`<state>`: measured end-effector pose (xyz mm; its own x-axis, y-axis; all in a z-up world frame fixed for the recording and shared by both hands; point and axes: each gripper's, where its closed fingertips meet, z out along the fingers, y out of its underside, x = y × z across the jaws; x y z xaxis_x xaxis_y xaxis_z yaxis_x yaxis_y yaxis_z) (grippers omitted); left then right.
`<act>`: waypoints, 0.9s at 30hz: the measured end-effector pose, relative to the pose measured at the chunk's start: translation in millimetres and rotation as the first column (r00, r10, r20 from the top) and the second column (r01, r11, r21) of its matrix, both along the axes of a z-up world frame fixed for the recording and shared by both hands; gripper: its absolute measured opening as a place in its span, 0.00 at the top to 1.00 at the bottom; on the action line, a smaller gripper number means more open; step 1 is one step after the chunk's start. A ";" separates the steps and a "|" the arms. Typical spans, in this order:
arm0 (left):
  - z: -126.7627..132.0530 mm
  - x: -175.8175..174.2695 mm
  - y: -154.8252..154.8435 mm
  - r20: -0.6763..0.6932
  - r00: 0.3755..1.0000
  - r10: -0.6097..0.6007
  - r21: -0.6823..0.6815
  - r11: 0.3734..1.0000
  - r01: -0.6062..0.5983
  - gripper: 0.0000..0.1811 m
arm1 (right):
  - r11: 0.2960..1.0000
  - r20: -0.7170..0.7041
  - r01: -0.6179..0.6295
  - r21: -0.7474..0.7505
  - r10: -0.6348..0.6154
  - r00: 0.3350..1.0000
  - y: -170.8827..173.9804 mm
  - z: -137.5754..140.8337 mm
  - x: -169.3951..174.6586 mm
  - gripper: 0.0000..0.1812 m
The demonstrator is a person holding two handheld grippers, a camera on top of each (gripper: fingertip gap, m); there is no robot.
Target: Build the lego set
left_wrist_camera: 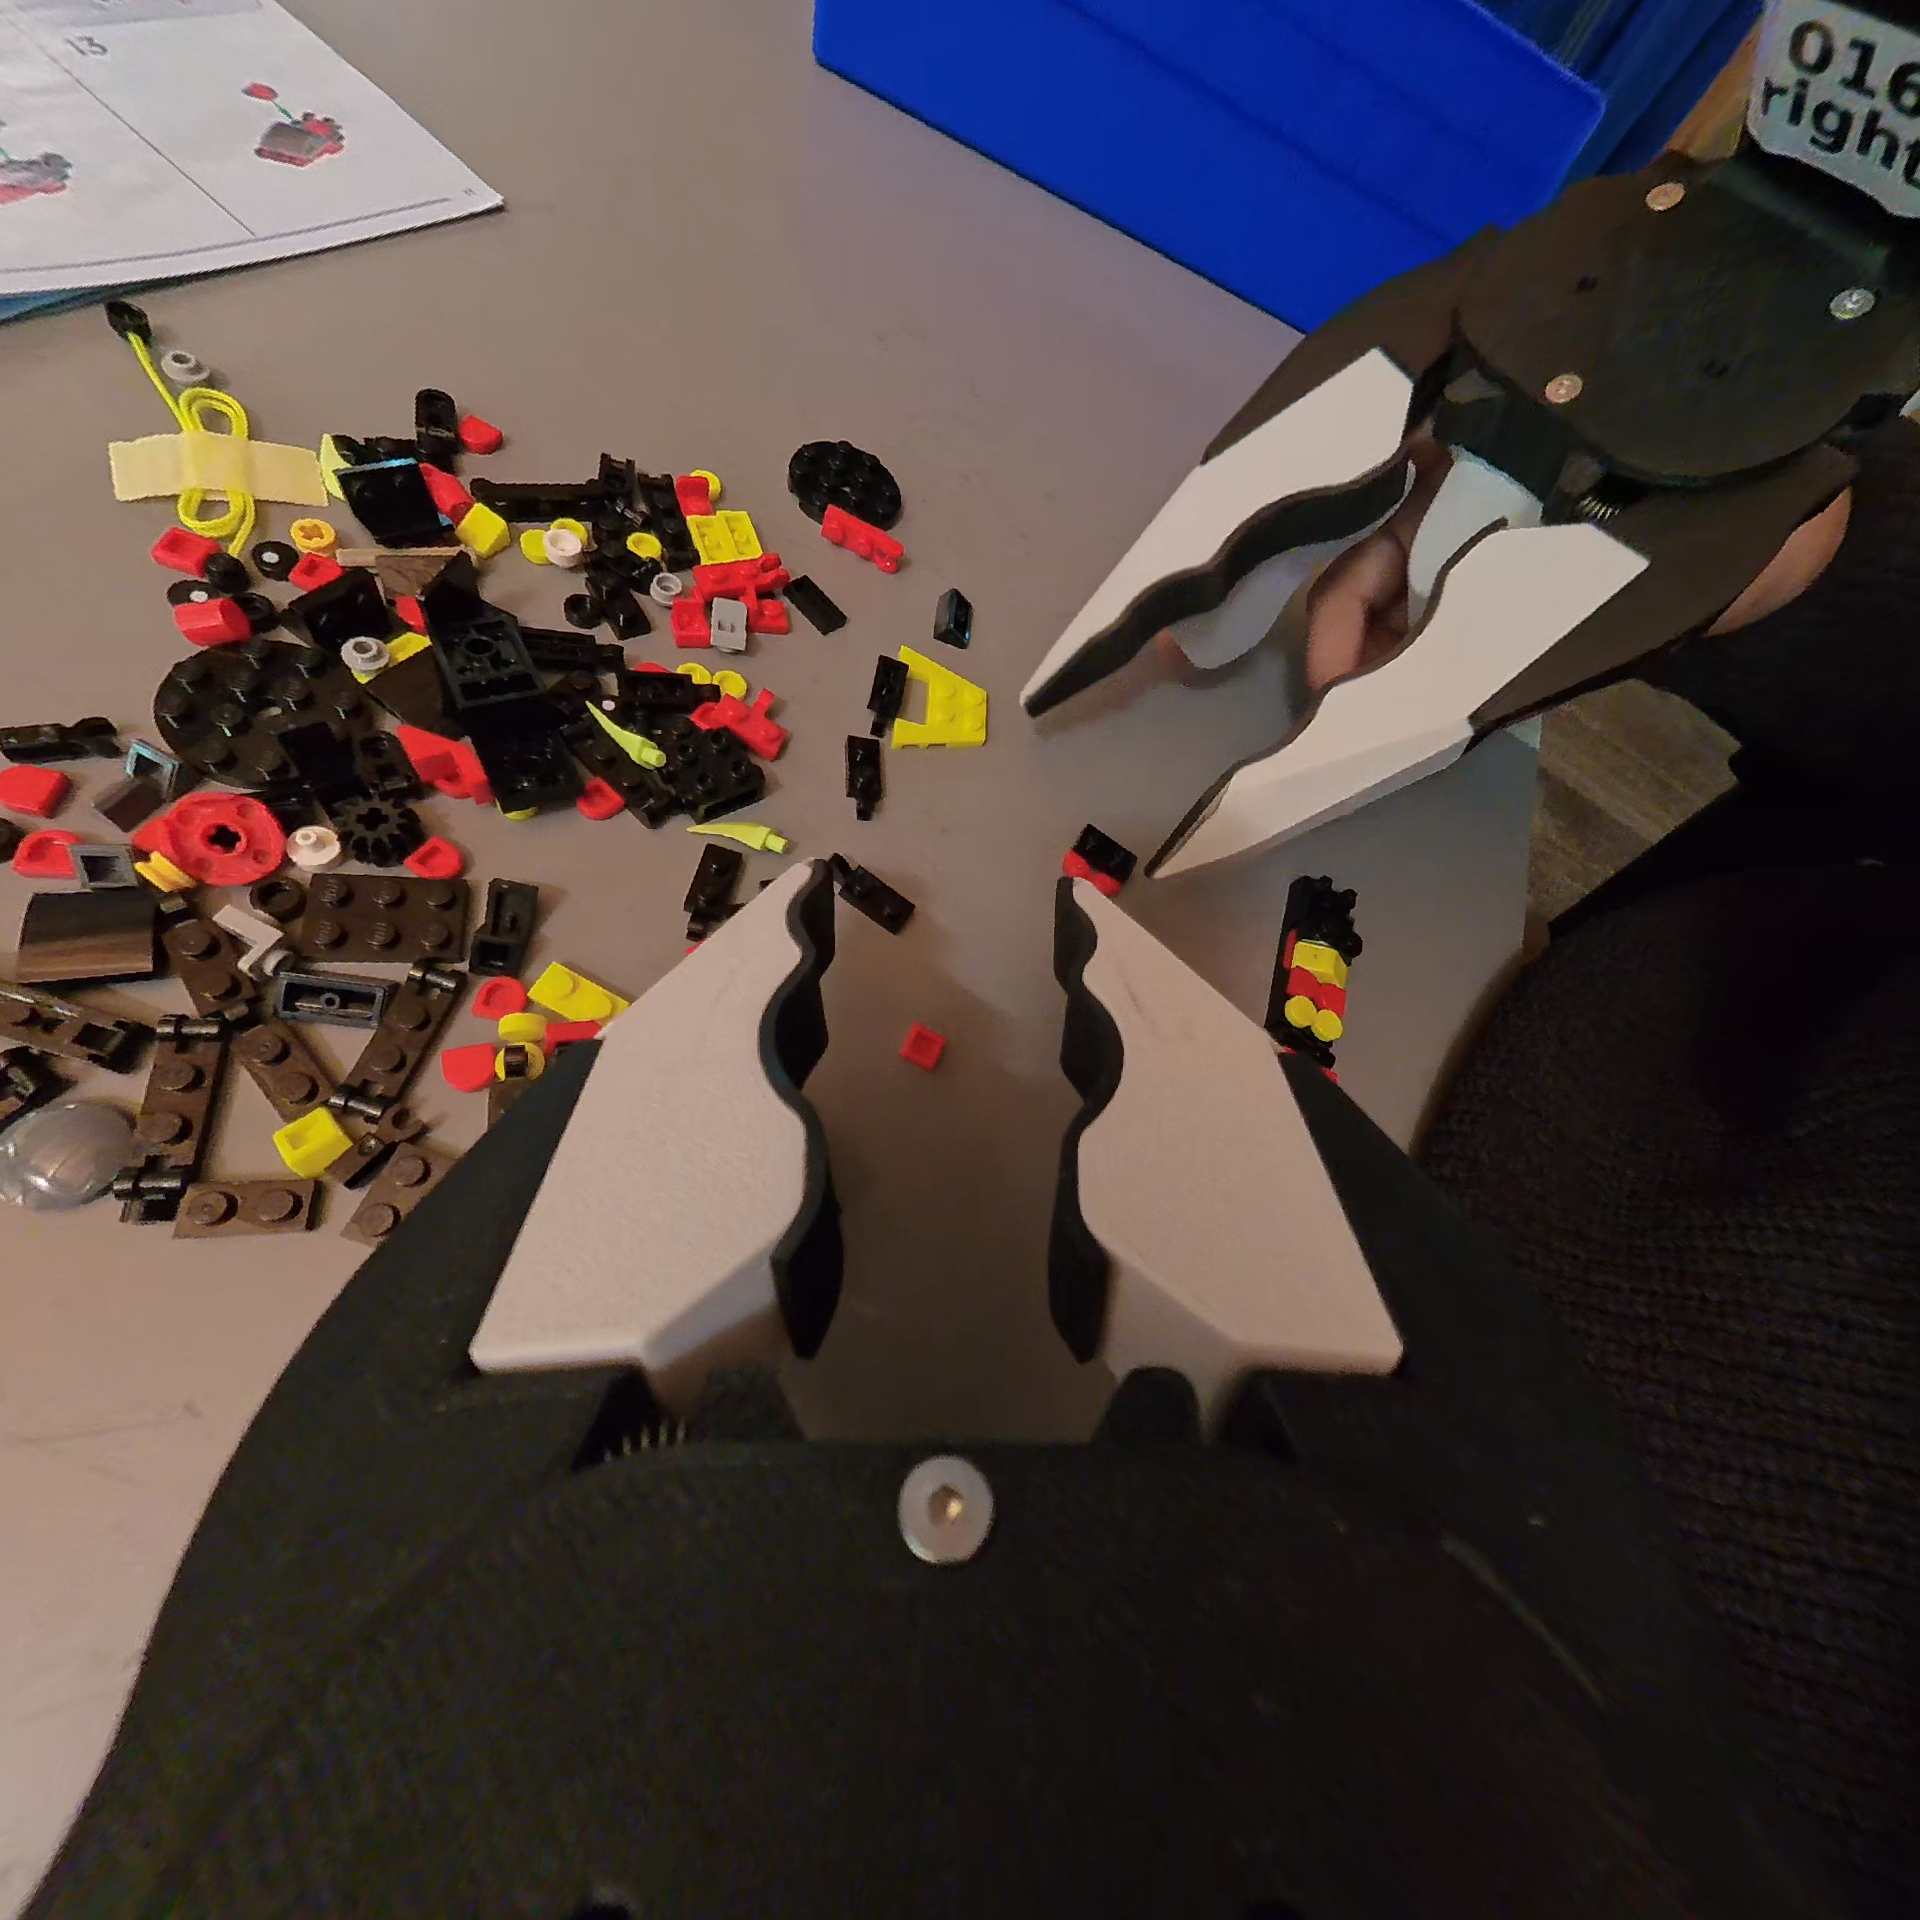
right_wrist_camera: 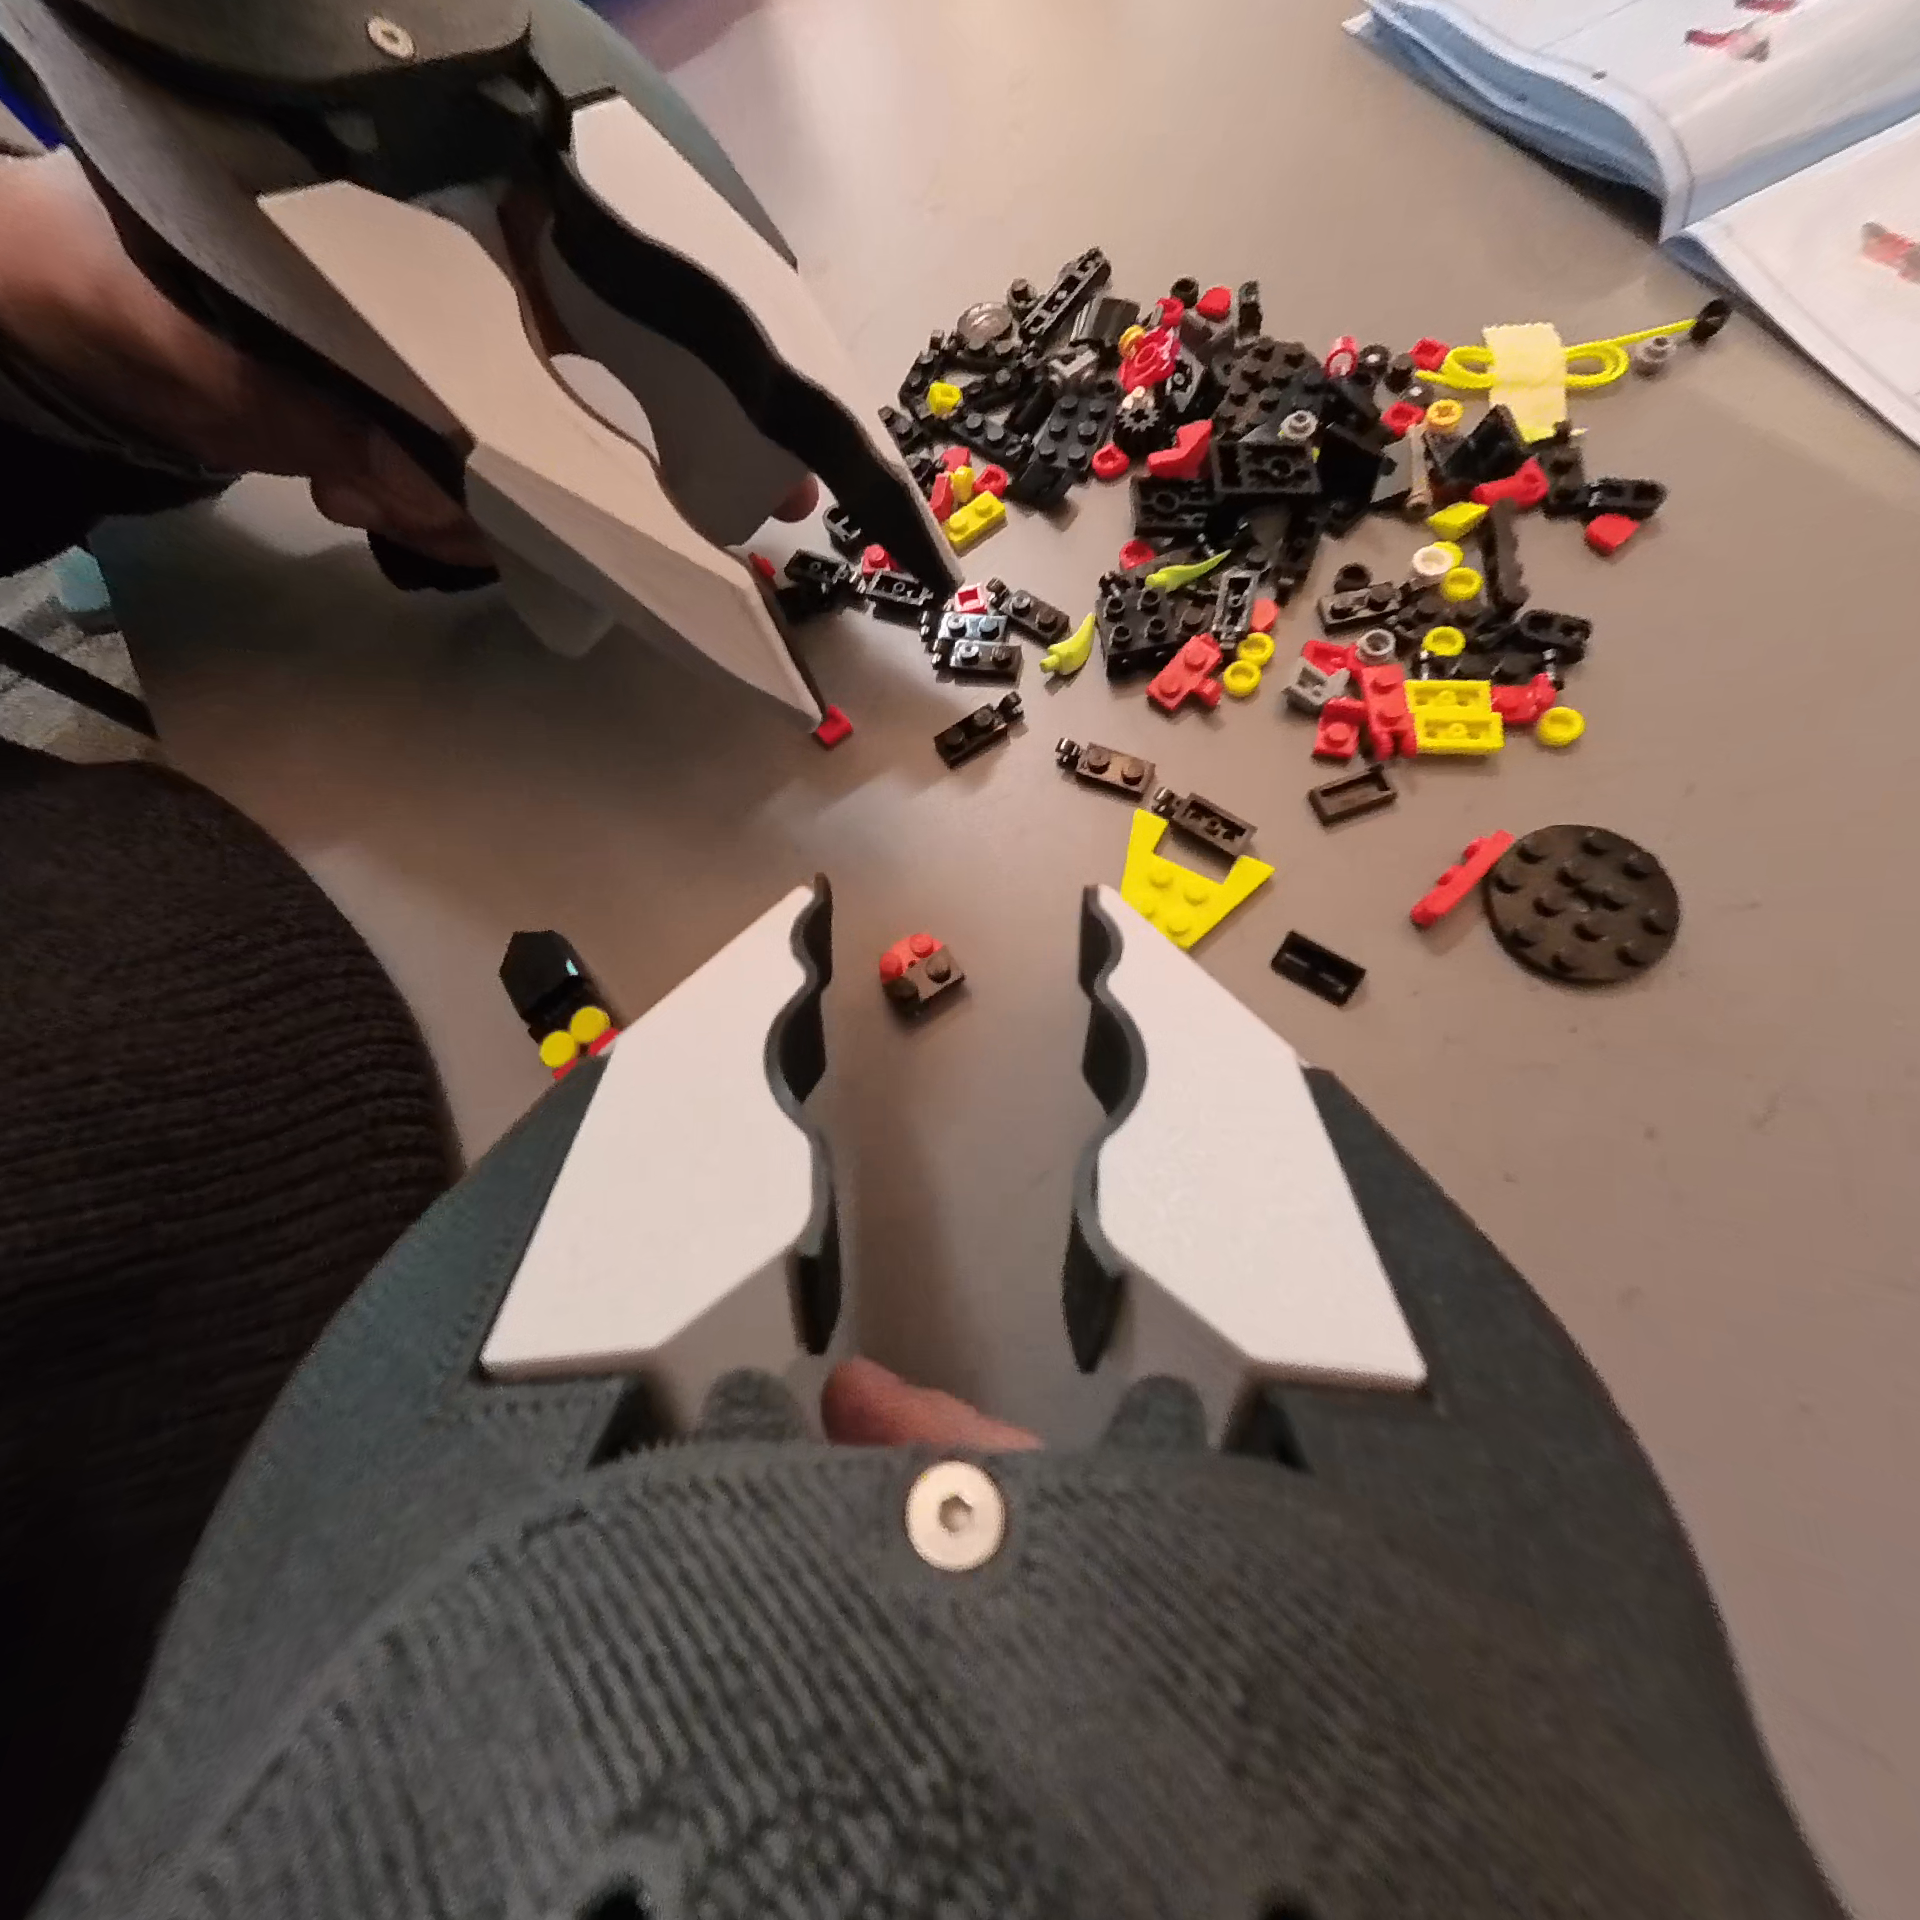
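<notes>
The left gripper (left_wrist_camera: pixel 943 883) is nearest, its two pale grey fingers (left_wrist_camera: pixel 686 1122) spread apart with wavy black rubber on the inside edges, and nothing is between them but bare table. A tiny red square tile (left_wrist_camera: pixel 921 1045) lies flat on the smooth grey table (left_wrist_camera: pixel 935 343) in that gap, touching neither finger. The right gripper (right_wrist_camera: pixel 951 902) is spread too, and a small red and black brick piece (right_wrist_camera: pixel 920 971) sits loose on the table just past its tips. A tall stack of black, red and yellow bricks (left_wrist_camera: pixel 1314 966) stands near the table edge, beside the left gripper. Further out lies a yellow wedge plate (left_wrist_camera: pixel 943 701) with studs on top, and then a round black plate (right_wrist_camera: pixel 1581 902), also bumpy. Beyond those is the big pile of lego pieces (left_wrist_camera: pixel 436 707), mostly shiny black, red and yellow, with a looped yellow string (left_wrist_camera: pixel 208 447) held by tape. At the far side there is a paper instruction booklet (left_wrist_camera: pixel 208 125) with small pictures and a printed number, and a blue plastic bin (left_wrist_camera: pixel 1226 135). The right gripper has a white label with printing on it.
</notes>
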<state>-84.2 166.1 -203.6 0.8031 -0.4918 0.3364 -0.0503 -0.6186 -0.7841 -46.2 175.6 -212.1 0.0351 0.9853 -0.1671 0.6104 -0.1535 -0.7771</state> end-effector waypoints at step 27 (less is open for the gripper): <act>7.2 -5.7 3.7 0.015 0.999 0.033 0.031 0.999 -0.034 0.79 | 0.996 0.098 -0.081 0.021 0.079 0.992 -7.5 -14.8 7.4 0.85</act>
